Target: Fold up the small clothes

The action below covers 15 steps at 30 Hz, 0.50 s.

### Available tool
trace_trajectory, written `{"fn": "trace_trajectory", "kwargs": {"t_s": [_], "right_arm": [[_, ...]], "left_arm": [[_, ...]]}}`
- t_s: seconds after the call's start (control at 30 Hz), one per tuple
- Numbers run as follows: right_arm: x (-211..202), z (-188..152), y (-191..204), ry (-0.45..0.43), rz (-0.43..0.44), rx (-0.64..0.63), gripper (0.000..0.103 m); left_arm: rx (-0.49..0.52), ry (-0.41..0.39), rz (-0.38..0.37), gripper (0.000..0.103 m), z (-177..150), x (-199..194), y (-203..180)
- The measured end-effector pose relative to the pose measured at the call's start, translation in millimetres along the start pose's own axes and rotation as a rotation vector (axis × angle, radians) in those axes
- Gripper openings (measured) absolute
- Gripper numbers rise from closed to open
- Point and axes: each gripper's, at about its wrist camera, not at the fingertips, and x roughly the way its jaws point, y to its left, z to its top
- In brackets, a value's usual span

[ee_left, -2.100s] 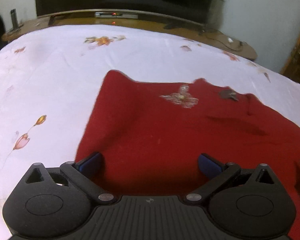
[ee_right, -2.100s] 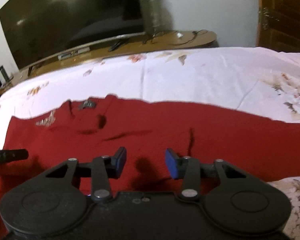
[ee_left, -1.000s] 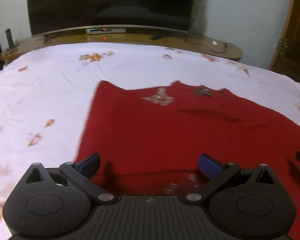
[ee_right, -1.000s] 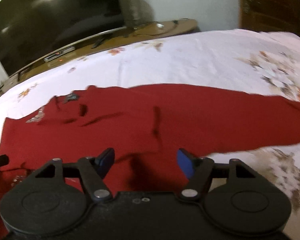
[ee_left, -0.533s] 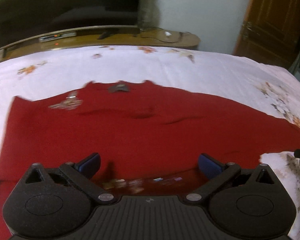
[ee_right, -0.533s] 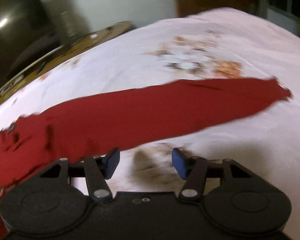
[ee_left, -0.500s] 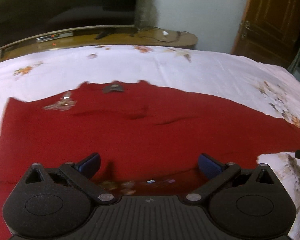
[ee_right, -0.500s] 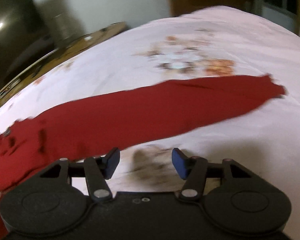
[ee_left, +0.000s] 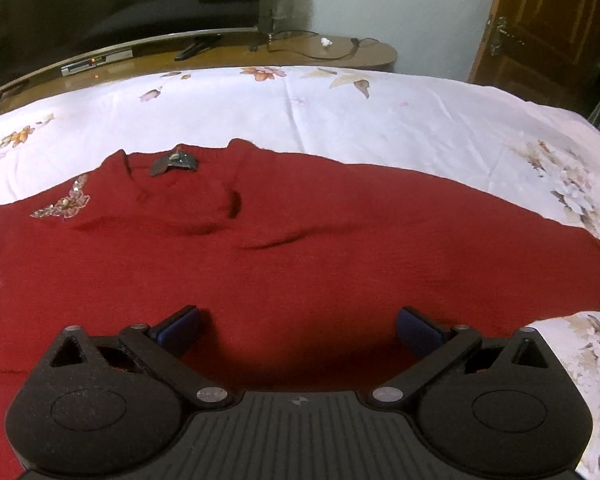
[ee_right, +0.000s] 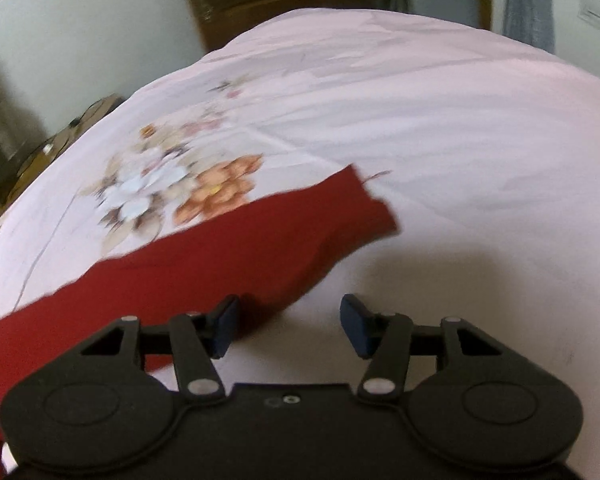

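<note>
A: Where was the red sweater (ee_left: 300, 248)?

B: Spread flat on the floral bedsheet (ee_left: 380, 120), collar toward eleven o'clock, one sleeve (ee_right: 284, 236) stretching toward two o'clock.

A: And the tools?

B: Left tool (ee_left: 298, 330) hovered over the body, jaws wide apart, empty. Right tool (ee_right: 288, 326) sat by the sleeve, jaws apart too, gripping nothing.
</note>
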Motion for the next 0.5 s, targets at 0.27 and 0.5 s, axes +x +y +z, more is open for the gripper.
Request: {"fn": "trace_trajectory", "kwargs": {"t_s": [0.27,0.5], "right_arm": [[9.7,14.4,-2.3,-0.042,-0.019,0.012,0.008],[-20.2,13.2,32.5,-0.145,0.051,-0.069,0.006]], "left_arm": [[-0.007,-0.002,0.008,0.103,0.0,2.0,5.1],[-0.027,-0.036,0.007,0.103,1.9,-11.3,20.9]]}}
